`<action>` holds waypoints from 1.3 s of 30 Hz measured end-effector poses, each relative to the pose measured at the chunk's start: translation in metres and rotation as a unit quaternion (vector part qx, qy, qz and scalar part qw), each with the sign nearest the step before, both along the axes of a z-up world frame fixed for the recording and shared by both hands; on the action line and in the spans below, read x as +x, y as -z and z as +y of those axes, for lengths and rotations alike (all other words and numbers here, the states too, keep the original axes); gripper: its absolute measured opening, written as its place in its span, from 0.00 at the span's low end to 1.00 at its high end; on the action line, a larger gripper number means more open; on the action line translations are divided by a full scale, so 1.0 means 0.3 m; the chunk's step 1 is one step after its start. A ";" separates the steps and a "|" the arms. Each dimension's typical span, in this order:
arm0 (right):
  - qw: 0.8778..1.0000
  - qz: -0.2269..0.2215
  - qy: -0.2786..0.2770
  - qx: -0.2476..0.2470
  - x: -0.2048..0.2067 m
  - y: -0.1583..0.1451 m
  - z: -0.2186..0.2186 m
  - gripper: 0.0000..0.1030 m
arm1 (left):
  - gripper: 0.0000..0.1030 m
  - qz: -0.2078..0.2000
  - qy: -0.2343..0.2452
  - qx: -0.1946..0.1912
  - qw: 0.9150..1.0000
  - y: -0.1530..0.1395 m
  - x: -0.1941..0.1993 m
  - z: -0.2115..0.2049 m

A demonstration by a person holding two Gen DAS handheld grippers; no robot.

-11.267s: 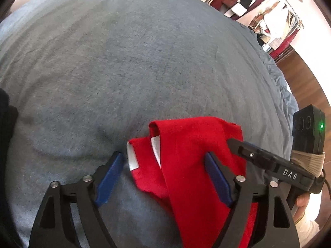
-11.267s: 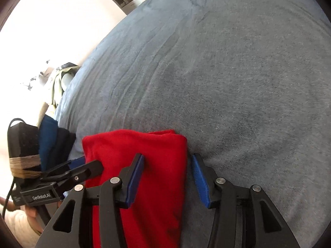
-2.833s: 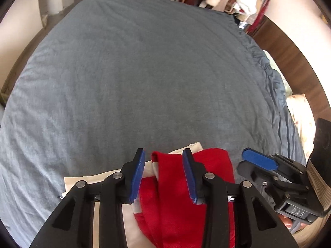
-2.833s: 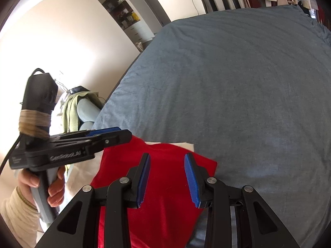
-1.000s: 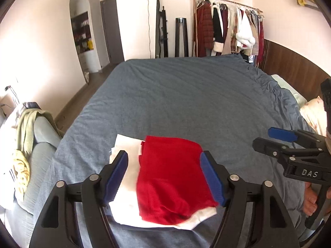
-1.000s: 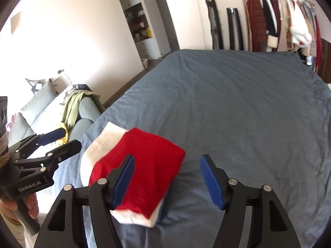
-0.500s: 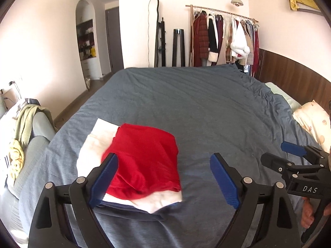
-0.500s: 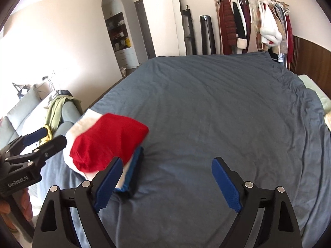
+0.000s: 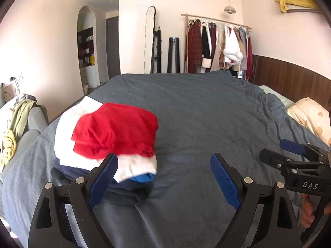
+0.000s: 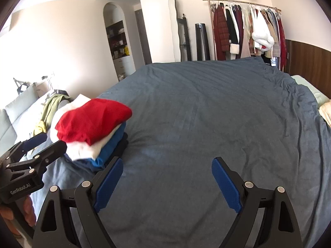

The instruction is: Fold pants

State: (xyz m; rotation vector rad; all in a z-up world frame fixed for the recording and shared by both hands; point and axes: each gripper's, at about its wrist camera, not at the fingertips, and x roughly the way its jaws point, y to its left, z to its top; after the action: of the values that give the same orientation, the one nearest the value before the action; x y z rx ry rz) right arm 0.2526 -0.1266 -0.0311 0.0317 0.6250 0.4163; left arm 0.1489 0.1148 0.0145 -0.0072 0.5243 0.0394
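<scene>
Grey-blue bed in a bedroom, clothes rack beyond its far edge.
Folded red pants top a stack near the bed's left edge; left gripper and right gripper have just been opening, both wide and empty.

I see a bed under a grey-blue cover, creased toward two o'clock. At nine o'clock a stack of folded clothes lies on it: a dark navy piece touching the cover, blue and white above, the red pants on top. A patterned pillow rests at three o'clock
</scene>
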 end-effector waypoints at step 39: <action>0.996 -0.076 0.036 0.009 -0.626 -0.027 -0.188 0.86 | 0.99 -0.026 0.007 0.015 1.000 -0.026 -0.498 -0.169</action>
State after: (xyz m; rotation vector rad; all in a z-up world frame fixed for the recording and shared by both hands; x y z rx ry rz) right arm 0.0648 -0.1830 -0.0229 0.0401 0.4691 0.3508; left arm -0.0006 0.0641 0.0222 0.0249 0.4720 0.0330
